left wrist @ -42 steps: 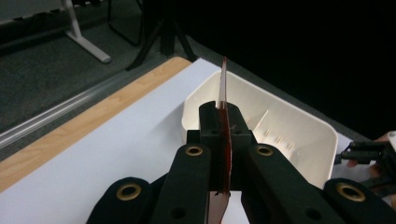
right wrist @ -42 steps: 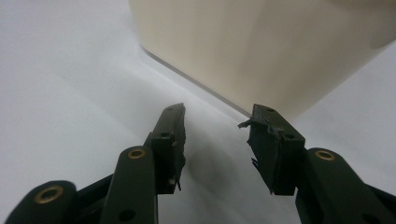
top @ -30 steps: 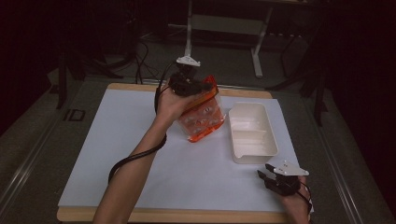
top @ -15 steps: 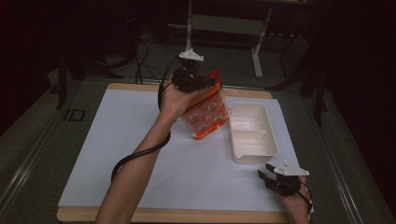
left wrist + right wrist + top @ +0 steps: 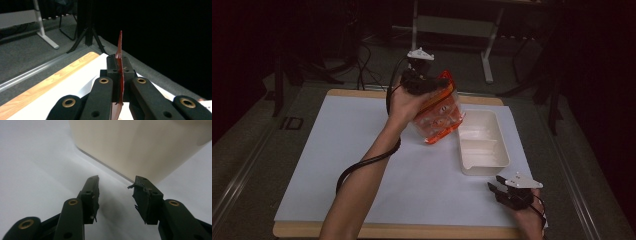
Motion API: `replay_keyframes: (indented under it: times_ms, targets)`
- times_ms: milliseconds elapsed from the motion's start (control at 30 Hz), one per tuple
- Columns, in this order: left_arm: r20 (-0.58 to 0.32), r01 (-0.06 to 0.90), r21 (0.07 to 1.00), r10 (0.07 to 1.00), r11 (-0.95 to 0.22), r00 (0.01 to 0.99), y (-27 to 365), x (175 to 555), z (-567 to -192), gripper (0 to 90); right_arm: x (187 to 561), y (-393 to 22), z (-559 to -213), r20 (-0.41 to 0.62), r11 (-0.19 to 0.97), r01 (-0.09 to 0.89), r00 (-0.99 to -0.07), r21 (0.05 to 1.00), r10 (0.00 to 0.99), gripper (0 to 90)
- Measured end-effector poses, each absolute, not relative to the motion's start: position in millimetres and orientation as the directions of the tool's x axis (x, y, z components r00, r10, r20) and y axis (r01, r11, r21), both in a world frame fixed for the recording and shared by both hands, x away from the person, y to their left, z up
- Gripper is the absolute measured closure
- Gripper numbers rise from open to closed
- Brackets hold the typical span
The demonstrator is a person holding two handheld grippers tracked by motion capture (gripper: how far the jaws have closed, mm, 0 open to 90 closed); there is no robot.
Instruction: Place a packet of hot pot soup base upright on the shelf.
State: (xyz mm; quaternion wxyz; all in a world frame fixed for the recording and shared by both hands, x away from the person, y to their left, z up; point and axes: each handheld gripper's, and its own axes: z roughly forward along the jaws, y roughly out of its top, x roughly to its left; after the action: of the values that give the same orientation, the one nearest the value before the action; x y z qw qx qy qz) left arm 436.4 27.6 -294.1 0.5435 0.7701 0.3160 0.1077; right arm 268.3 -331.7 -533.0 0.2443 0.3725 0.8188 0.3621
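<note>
White paper sheet (image 5: 362,170) covers most of the wooden bench (image 5: 387,231), and on its right part stands an empty cream plastic tub (image 5: 484,162), long side running away from the person. Just left of the tub's far end, held up off the bench and tilted toward it, hangs an orange-and-clear snack bag (image 5: 439,117). The left claw (image 5: 424,82) has its jaws pressed together on the bag's top seal; in the left gripper view the red edge of the seal (image 5: 120,50) stands up thin between the closed jaws. The right claw (image 5: 498,189) rests low near the bench's near right corner, just short of the tub's near wall, jaws apart with nothing between them; the right gripper view shows that cream wall (image 5: 140,147) close ahead.

The step in hand looks like carrying the bag to the tub. The next move probably calls for swinging the bag a little farther right until it is over the tub's opening, lowering it in, then loosening the left jaws. The right claw could steady the tub's near end if it slides.
</note>
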Motion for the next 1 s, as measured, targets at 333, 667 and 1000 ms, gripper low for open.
replay_keyframes:
  times_ms: [333, 667, 1000]
  targets:
    - [-0.173, 0.368, 0.905, 0.609, -0.211, 0.774, 20, 440, -289, 90.0, 268, -332, -533, -0.128, 0.458, 0.433, -0.602, 0.777, 0.788, 55.1]
    - [-0.173, 0.368, 0.906, 0.615, -0.206, 0.769, 17, 444, -284, 90.0, 268, -333, -533, -0.127, 0.456, 0.434, -0.601, 0.777, 0.789, 55.2]
    - [-0.173, 0.359, 0.913, 0.616, -0.191, 0.769, 12, 444, -275, 90.0, 268, -334, -533, -0.124, 0.455, 0.437, -0.601, 0.776, 0.789, 55.4]
